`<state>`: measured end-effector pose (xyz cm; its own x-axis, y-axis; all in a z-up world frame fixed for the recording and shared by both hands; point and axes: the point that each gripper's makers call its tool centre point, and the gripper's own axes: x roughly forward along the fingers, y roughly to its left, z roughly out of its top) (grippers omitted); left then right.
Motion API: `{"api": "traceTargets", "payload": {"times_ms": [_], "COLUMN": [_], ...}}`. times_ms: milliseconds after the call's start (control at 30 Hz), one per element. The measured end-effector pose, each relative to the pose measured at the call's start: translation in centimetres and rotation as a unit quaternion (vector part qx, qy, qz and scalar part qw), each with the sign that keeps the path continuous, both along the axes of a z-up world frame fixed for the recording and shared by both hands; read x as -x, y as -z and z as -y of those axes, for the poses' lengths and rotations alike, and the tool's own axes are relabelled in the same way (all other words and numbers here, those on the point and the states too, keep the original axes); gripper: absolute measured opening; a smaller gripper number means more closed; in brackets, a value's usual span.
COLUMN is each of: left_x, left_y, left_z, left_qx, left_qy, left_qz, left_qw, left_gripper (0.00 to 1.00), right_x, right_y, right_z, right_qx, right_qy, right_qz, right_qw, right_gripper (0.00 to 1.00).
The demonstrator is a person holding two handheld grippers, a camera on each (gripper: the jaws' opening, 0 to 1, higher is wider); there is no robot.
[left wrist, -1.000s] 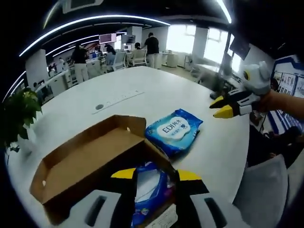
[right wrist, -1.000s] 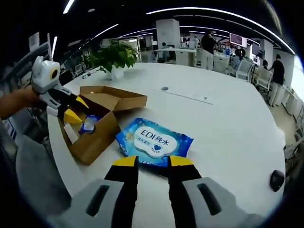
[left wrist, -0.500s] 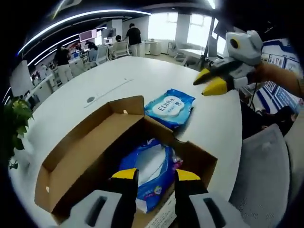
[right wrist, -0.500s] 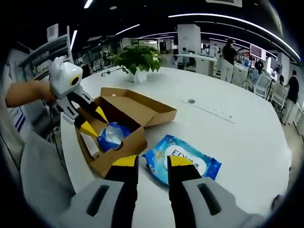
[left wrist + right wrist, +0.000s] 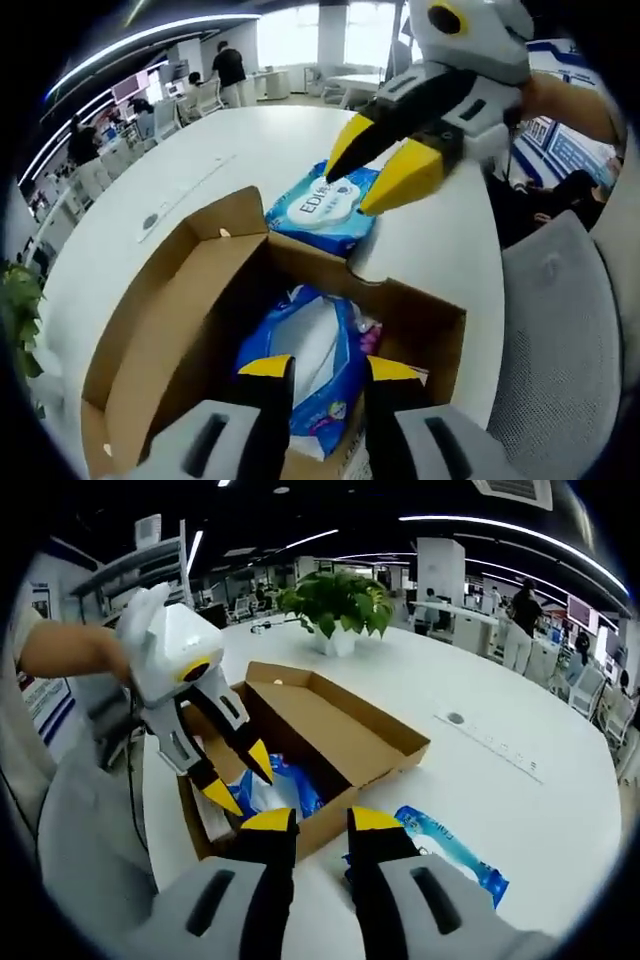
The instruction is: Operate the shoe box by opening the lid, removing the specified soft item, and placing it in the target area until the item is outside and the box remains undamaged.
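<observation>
Since the brown cardboard shoe box [image 5: 330, 745] lies open on the white bench [image 5: 520, 810], the lid step looks done. One blue wipes packet [image 5: 322, 208] already lies outside, just beside the box; another blue soft packet [image 5: 315, 355] sits inside, not yet lifted. The left gripper [image 5: 235, 780] hangs above it, jaws slightly parted, empty. The right gripper [image 5: 385, 165] hovers, parted, empty. The box's near end is cut off.

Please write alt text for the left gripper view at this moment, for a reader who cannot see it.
The left gripper hangs open over an open cardboard shoe box on a white table, jaws either side of a blue soft pack lying inside. Beyond the box lies a second blue wipes pack, and the right gripper reaches in above it, jaws apart.
</observation>
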<state>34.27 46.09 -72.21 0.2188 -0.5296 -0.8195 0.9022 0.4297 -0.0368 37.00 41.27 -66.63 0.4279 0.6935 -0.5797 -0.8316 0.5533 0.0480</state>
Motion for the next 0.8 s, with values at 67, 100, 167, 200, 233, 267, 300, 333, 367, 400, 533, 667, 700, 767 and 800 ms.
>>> {"api": "traceTargets", "payload": {"times_ms": [67,100,167,200,233,267,300,333,367,400,533,667,700,767,800], "left_x": [0.1,0.0,0.0,0.1,0.3,0.4,0.4,0.5,0.6,0.7,0.8,0.9,1.0,1.1,1.1], "left_y": [0.1,0.3,0.6,0.7,0.8,1.0,1.1,1.3,1.5,1.6,1.8,1.7,1.7,1.7,1.7], "left_z": [0.0,0.0,-0.2,-0.3,-0.4,-0.5,-0.6,-0.7,-0.8,-0.9,-1.0,-0.9,-1.0,-1.0,-1.0], "left_qx": [0.0,-0.002,-0.008,-0.011,-0.012,-0.014,-0.015,-0.018,-0.02,-0.021,-0.015,-0.009,-0.008,-0.007,-0.006], "left_qy": [0.006,0.01,0.014,0.018,0.025,0.028,0.027,0.03,0.032,0.035,0.03,0.034,0.034,0.035,0.035], "left_qz": [-0.003,-0.002,-0.004,-0.006,-0.007,-0.009,-0.011,-0.013,-0.015,-0.016,-0.021,-0.018,-0.019,-0.017,-0.018], "left_qw": [1.0,0.9999,0.9999,0.9998,0.9996,0.9995,0.9994,0.9993,0.9992,0.999,0.9992,0.9992,0.9992,0.9992,0.9992], "left_gripper": [0.25,0.23,0.22,0.21,0.2,0.19,0.19,0.18,0.15,0.14,0.08,0.03,0.02,0.02,0.01], "right_x": [0.0,0.0,-0.2,-0.2,-0.3,-0.4,-0.5,-0.6,-0.6,-0.7,-1.0,-1.6,-1.7,-1.8,-1.8], "right_y": [0.5,0.8,1.3,1.6,1.9,2.2,2.4,2.6,2.8,3.0,4.2,4.8,5.1,5.6,6.0], "right_z": [-0.8,-1.1,-1.6,-1.8,-2.2,-2.5,-2.7,-3.0,-3.2,-3.4,-4.1,-5.3,-5.5,-5.8,-5.9], "right_qx": [0.003,0.006,0.013,0.016,0.019,0.022,0.024,0.027,0.029,0.031,0.045,0.055,0.065,0.082,0.098], "right_qy": [-0.01,-0.013,-0.019,-0.022,-0.025,-0.029,-0.031,-0.034,-0.035,-0.037,-0.044,-0.051,-0.056,-0.064,-0.074], "right_qz": [-0.004,-0.006,-0.006,-0.007,-0.008,-0.008,-0.01,-0.009,-0.009,-0.01,-0.012,-0.005,-0.001,0.004,0.007], "right_qw": [0.9999,0.9999,0.9997,0.9996,0.9995,0.9993,0.9992,0.999,0.9989,0.9988,0.9979,0.9972,0.9963,0.9946,0.9924], "right_gripper": [0.17,0.17,0.17,0.17,0.16,0.16,0.16,0.16,0.16,0.16,0.15,0.1,0.1,0.09,0.09]}}
